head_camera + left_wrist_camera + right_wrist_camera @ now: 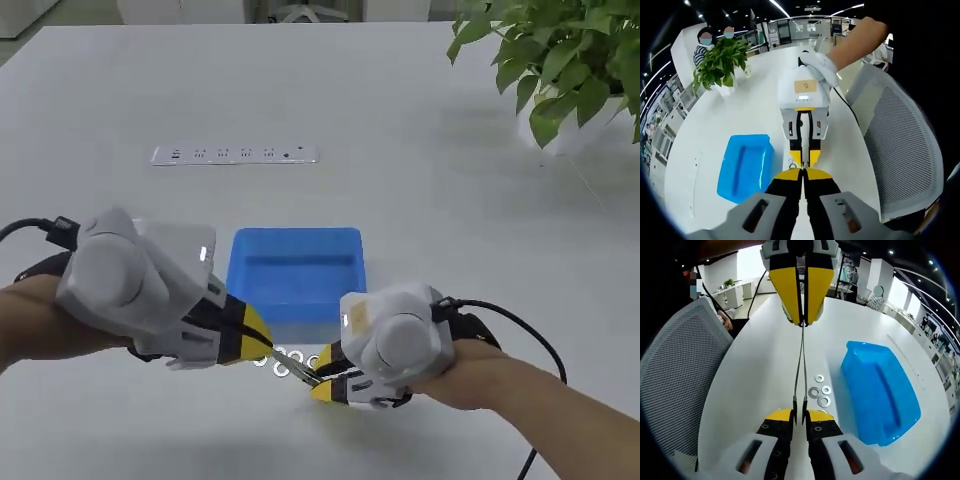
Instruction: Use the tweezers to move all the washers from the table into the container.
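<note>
Metal tweezers (800, 365) stretch between the two grippers, just above the white table. My left gripper (262, 346) is shut on one end, seen at the top of the right gripper view (801, 322). My right gripper (800, 416) is shut on the other end, where the two legs stand slightly apart. Several silver washers (820, 391) lie on the table just right of the tweezers, also under them in the head view (279, 361). The blue container (295, 272) sits just beyond the washers; nothing shows inside it. In the left gripper view my left gripper (803, 174) faces the right gripper (804, 159).
A white power strip (235, 155) lies farther back on the table (420, 180). A potted plant (560, 60) stands at the far right corner. A grey mesh chair (680, 375) stands beside the table edge. A black cable (520, 330) trails from the right gripper.
</note>
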The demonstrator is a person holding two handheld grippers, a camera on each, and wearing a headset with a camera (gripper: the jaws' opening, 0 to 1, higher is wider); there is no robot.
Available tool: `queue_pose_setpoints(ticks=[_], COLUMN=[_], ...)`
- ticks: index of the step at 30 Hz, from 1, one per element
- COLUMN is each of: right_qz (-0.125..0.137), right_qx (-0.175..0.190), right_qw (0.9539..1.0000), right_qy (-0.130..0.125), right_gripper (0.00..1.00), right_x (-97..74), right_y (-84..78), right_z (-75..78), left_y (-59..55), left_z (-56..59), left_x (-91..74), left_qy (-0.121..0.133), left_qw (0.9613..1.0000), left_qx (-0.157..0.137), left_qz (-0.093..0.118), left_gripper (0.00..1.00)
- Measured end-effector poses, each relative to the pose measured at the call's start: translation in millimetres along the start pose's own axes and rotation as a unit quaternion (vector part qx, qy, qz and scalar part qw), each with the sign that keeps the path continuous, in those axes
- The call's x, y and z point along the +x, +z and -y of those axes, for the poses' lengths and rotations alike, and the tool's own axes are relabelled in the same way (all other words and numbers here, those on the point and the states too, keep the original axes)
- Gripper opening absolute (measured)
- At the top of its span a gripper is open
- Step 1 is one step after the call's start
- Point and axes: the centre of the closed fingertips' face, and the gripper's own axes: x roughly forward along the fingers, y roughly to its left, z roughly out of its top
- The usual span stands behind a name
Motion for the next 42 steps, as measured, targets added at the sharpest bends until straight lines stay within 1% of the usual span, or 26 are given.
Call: queue_pose_setpoints(ticks=[4,6,12,18,24,26,30,39,42], right_qz=[0.003,0.004,0.005,0.013,0.022,0.023,0.026,0.025,0.025], right_qx=[0.001,0.004,0.008,0.016,0.019,0.020,0.021,0.021,0.021], right_qw=[1.0000,1.0000,1.0000,0.9998,0.9996,0.9995,0.9994,0.9994,0.9994], right_qy=[0.001,0.002,0.002,-0.002,-0.007,-0.006,-0.007,-0.009,-0.010], right_gripper=[0.12,0.12,0.12,0.12,0.12,0.12,0.11,0.12,0.12], right_x=[1.3,1.9,2.9,0.9,-2.7,-2.9,-3.6,-4.8,-5.1], right_y=[1.8,1.9,1.3,2.6,7.9,7.1,6.5,5.3,5.3], right_z=[-2.2,-3.0,-4.3,-3.5,-2.9,-3.5,-4.8,-4.9,-4.1], left_y=[7.5,9.4,11.7,15.5,20.4,21.9,20.9,22.7,22.4], left_z=[2.2,2.7,3.5,2.4,1.4,2.3,5.2,6.0,5.3], left_x=[1.8,3.0,6.4,8.2,11.2,12.7,17.9,23.6,23.4], left_qy=[-0.004,-0.006,-0.011,-0.012,-0.013,-0.018,-0.026,-0.035,-0.034], left_qw=[1.0000,0.9999,0.9999,0.9998,0.9996,0.9994,0.9992,0.9988,0.9988], left_qx=[0.005,0.007,0.010,0.009,0.010,0.010,0.017,0.014,0.015], left_qz=[0.005,0.007,0.007,0.016,0.023,0.026,0.023,0.032,0.031], left_gripper=[0.05,0.05,0.05,0.06,0.06,0.06,0.06,0.06,0.06])
